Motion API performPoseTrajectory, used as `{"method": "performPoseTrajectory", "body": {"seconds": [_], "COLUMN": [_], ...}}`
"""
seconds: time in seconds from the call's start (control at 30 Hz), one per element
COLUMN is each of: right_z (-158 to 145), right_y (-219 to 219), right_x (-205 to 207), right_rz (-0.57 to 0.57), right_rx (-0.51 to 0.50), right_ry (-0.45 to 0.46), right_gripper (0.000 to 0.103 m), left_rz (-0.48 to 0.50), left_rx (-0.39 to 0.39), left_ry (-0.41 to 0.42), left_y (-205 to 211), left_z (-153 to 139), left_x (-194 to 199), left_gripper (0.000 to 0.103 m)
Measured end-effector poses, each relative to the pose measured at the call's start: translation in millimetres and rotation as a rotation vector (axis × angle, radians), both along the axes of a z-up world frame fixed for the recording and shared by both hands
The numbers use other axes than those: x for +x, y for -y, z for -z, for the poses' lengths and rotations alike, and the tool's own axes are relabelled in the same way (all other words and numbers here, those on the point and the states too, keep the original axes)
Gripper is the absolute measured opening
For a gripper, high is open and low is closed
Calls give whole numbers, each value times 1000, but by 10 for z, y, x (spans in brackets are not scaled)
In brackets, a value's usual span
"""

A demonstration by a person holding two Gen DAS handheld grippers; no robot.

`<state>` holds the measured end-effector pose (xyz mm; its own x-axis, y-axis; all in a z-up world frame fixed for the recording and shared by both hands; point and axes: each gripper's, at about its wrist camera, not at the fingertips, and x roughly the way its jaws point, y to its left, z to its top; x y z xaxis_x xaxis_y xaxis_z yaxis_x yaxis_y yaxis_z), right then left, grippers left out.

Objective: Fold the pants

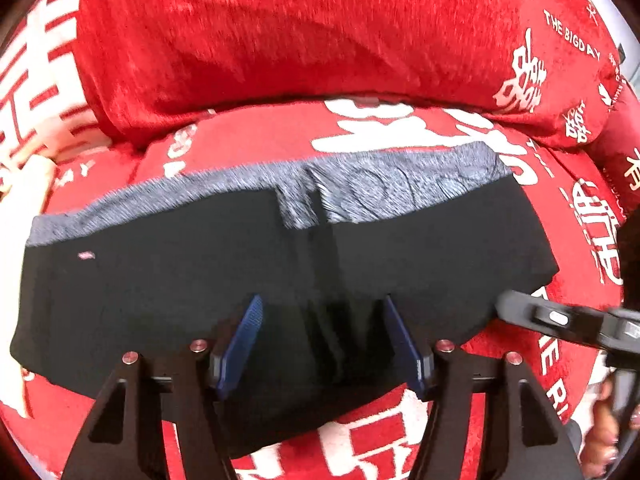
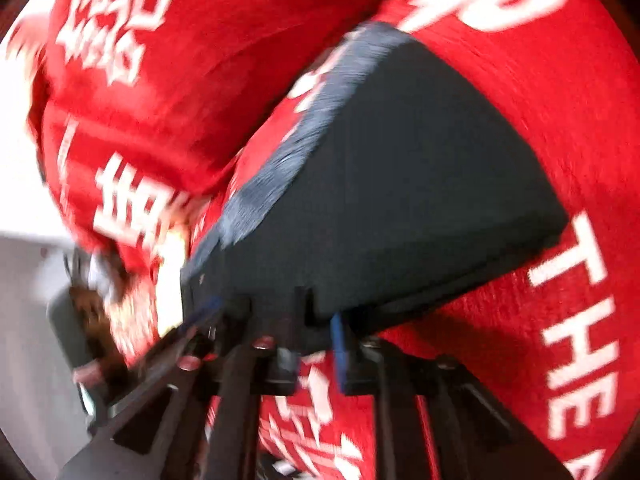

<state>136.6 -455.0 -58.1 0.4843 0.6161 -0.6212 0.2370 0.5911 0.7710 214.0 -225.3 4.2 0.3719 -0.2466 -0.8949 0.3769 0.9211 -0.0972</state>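
Observation:
Black pants [image 1: 200, 280] with a grey waistband [image 1: 400, 184] lie folded across a red bedspread [image 1: 256, 140] with white lettering. My left gripper [image 1: 328, 340] hangs over their near middle, open, its blue pads [image 1: 250, 336] apart on either side of a soft ridge of black cloth and not pressing it. My right gripper [image 1: 516, 310] comes in from the right at the pants' lower right edge. In the blurred right wrist view the pants [image 2: 420, 180] fill the middle. The right gripper [image 2: 316, 332] stands slightly open at their near edge, with red bedspread showing between its fingers.
A thick red quilt or pillow [image 1: 280, 40] lies rolled up just beyond the waistband. A person's hand [image 1: 604, 432] shows at the lower right. Pale floor or wall [image 2: 24, 340] lies past the bed's edge in the right wrist view.

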Motion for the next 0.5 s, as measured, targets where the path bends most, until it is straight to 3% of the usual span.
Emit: {"method": "performPoseTrajectory", "body": {"seconds": [0.1, 0.2, 0.3, 0.5], "right_z": [-266, -450, -424, -174], "right_y": [130, 417, 656, 807], "right_x": [-97, -80, 114, 620], "right_rz": [-33, 54, 144, 170], "right_rx": [-16, -66, -120, -213], "right_ry": [102, 172, 134, 89], "right_gripper": [33, 32, 18, 17], "left_rz": [-3, 9, 31, 21], "left_rx": [-2, -10, 30, 100], "left_ry": [33, 50, 43, 7], "left_y": [21, 170, 424, 689], "left_z": [-131, -212, -160, 172], "left_x": [69, 185, 286, 436], "left_gripper": [64, 64, 64, 64]}}
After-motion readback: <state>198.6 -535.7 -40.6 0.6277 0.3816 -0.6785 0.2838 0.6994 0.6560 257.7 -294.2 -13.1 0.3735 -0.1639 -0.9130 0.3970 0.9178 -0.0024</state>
